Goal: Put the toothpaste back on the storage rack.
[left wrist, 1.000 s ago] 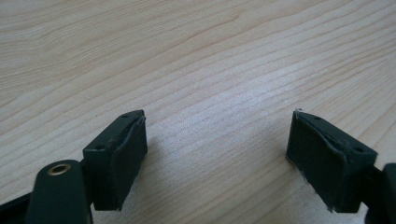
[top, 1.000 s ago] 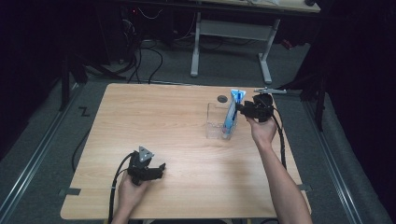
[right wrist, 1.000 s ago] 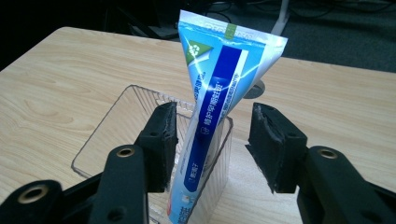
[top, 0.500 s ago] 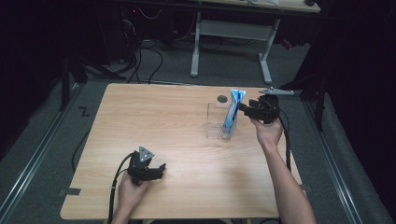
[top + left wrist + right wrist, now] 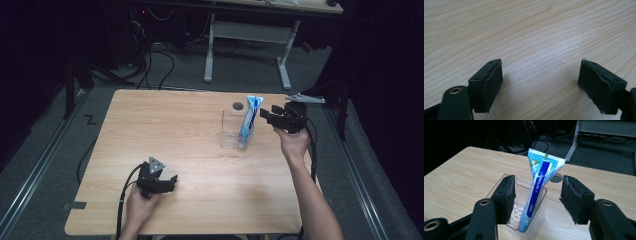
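A blue and white toothpaste tube (image 5: 248, 120) (image 5: 540, 177) stands upright, crimped end up, in a clear plastic container (image 5: 231, 137) (image 5: 541, 207) on the wooden table (image 5: 165, 125). My right gripper (image 5: 263, 114) (image 5: 539, 186) hovers just right of the tube and points at it. Its jaws have just been opening and grip nothing; the tube stands a little beyond the pads (image 5: 506, 192). My left gripper (image 5: 172, 182) (image 5: 540, 82) rests low over the table near the front left, open, with bare wood between its jaws.
A dark round grommet (image 5: 238, 105) (image 5: 556, 178) sits in the tabletop just behind the container. Beyond the table's far edge are a desk frame (image 5: 250, 35) and cables on the floor. The right gripper's cable (image 5: 314, 150) hangs along the forearm.
The right gripper has drawn back to the right and slightly up, away from the tube, with its jaws spreading. The tube stays in the container. The left gripper has not moved.
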`<state>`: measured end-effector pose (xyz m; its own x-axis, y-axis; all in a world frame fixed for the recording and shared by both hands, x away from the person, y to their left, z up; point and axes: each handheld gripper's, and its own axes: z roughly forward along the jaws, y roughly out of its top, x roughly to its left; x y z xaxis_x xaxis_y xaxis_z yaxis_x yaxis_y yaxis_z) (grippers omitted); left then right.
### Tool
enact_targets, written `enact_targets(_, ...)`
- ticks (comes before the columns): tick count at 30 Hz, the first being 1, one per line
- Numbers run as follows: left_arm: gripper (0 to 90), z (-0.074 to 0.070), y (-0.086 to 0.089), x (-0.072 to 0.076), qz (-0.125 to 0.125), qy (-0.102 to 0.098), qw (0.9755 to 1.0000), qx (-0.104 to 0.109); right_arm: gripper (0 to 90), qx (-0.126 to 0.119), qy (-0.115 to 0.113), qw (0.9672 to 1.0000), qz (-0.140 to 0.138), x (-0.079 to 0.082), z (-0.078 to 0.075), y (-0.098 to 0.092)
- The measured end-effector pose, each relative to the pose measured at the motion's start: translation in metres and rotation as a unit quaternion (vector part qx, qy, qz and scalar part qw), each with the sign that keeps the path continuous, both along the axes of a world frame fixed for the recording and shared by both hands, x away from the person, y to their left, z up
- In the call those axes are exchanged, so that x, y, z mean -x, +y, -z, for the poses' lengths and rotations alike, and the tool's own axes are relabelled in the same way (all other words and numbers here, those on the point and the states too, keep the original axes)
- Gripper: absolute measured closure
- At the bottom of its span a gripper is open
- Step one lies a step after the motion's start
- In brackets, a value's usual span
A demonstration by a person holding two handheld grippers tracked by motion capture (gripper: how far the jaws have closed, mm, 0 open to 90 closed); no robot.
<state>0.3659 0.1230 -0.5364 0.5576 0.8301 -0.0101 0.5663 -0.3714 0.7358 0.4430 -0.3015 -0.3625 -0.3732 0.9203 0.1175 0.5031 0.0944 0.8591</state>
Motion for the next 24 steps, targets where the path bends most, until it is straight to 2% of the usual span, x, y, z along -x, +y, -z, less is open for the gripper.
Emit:
enact_targets(8,20.0,0.000,0.000,0.000,0.000,0.000,1.0000,0.000,42.2,0.013,-0.008,0.9999,-0.004,0.009,-0.008,-0.004)
enact_targets(13,20.0,0.000,0.000,0.000,0.000,0.000,1.0000,0.000,42.2,0.007,-0.012,0.9999,-0.005,0.015,-0.011,-0.009)
enact_targets(15,20.0,0.000,0.000,0.000,0.000,0.000,1.0000,0.000,42.9,0.012,-0.028,0.9995,-0.004,0.021,-0.014,-0.010)
enact_targets(16,20.0,0.000,0.000,0.000,0.000,0.000,1.0000,0.000,42.9,0.012,-0.028,0.9995,-0.004,0.021,-0.014,-0.010)
enact_targets(17,20.0,0.000,0.000,0.000,0.000,0.000,1.0000,0.000,43.7,0.010,-0.045,0.9989,-0.002,0.027,-0.015,-0.011)
enact_targets(22,20.0,0.000,0.000,0.000,0.000,0.000,1.0000,0.000,43.7,0.004,-0.044,0.9990,-0.003,0.033,-0.012,-0.015)
enact_targets(24,20.0,0.000,0.000,0.000,0.000,0.000,1.0000,0.000,43.3,0.001,-0.033,0.9994,-0.005,0.037,-0.011,-0.019)
